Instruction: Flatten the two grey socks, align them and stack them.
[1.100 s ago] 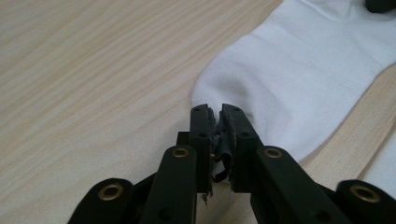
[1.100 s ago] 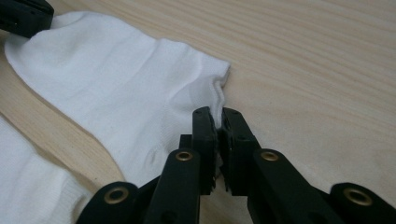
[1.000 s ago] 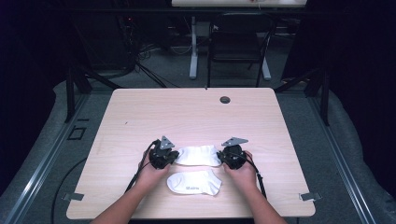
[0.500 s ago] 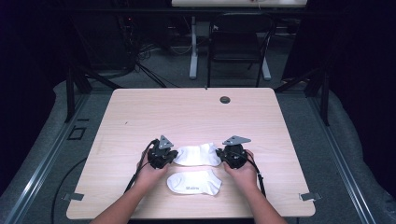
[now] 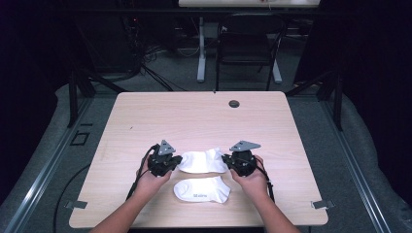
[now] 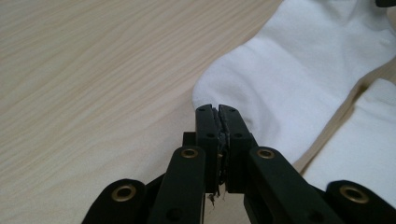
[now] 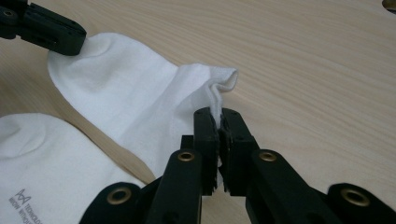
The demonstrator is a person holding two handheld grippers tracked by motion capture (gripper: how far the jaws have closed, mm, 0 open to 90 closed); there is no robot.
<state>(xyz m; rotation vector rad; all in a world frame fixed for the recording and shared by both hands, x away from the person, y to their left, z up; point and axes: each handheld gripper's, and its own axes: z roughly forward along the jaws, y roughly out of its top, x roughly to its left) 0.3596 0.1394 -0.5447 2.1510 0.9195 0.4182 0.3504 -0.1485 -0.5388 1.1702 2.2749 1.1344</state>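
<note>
You had two white socks on the desk (image 5: 145, 116), toward its near edge. The far sock (image 5: 201, 161) lay just beyond the near sock (image 5: 201, 190), the two almost touching along their long sides; the near sock carried small grey print.

Left gripper (image 5: 177, 160): you had its jaws closed on the far sock's rounded end. In the left gripper view the jaws met tightly, with a thin edge of the far sock (image 6: 299, 79) pinched between them and the near sock (image 6: 364, 140) lying to its right.

Right gripper (image 5: 225, 159): you had its jaws clamped on the far sock's opposite end. In the right gripper view a fold of white fabric from the far sock (image 7: 140, 102) stood up between the jaws, with the rolled cuff just beyond them. The near sock (image 7: 51, 158) lay to its lower left, print visible. The left gripper's black jaw tips (image 7: 65, 39) sat on the far sock's other end.

A dark round grommet (image 5: 234, 104) sat well beyond the far sock, near the desk's far edge.
</note>
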